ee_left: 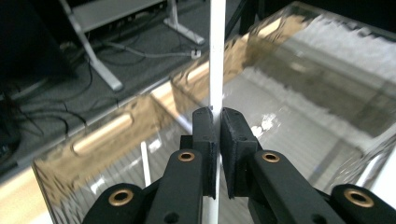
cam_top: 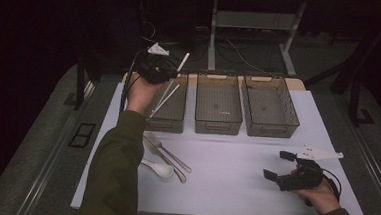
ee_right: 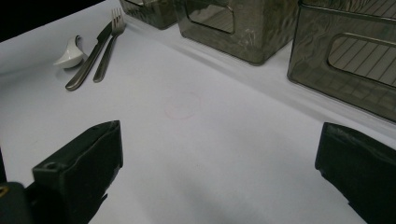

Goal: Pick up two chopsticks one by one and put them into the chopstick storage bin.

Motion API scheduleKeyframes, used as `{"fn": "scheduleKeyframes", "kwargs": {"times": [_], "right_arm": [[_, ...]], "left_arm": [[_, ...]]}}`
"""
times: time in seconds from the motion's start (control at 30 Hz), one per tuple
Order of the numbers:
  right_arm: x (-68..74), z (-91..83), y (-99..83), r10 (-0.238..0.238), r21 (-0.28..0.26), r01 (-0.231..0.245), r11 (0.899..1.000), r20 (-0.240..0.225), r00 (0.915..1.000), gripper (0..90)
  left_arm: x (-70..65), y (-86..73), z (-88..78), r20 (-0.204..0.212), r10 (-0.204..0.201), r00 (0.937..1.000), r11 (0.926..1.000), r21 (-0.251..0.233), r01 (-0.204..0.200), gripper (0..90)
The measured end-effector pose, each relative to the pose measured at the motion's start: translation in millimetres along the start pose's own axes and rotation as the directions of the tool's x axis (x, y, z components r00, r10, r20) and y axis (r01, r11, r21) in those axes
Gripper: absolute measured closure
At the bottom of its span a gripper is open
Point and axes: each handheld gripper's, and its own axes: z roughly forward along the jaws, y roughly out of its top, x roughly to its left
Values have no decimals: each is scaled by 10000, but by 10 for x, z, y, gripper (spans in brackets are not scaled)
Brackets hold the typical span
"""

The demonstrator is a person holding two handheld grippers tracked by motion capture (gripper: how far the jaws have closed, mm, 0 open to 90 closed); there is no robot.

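**White chopstick pinched above the left bin**

A slim white chopstick, smooth and straight, stands clamped between the black fingers of the left gripper, which are pressed tight on it over the left bin. The left gripper view shows the grip close up, along with the bin's rippled, smoky translucent wall and slotted handle. From the high view, a second white chopstick leans inside that bin, and two matching bins, the middle bin and the right bin, sit in a row to its right on the white surface. Just in front of the left bin lie a steel fork, a steel knife and a white ceramic spoon. Well right of them, the right gripper rests low, its fingers spread wide over bare surface.
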Motion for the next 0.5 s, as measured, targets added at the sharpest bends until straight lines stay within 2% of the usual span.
{"fn": "scheduleKeyframes", "kwargs": {"times": [0.2, 0.5], "right_arm": [[3, 6, -1, 12, 27, -12, 10000, -37, 10000, 8], [3, 11, -2, 16, 55, -16, 10000, -17, 10000, 8]], "left_arm": [[85, -251, 182, -135, -277, 9995, 9973, 676, 285, 842], [132, -395, 326, -277, -626, 9977, 9942, 858, 648, 838]]}}
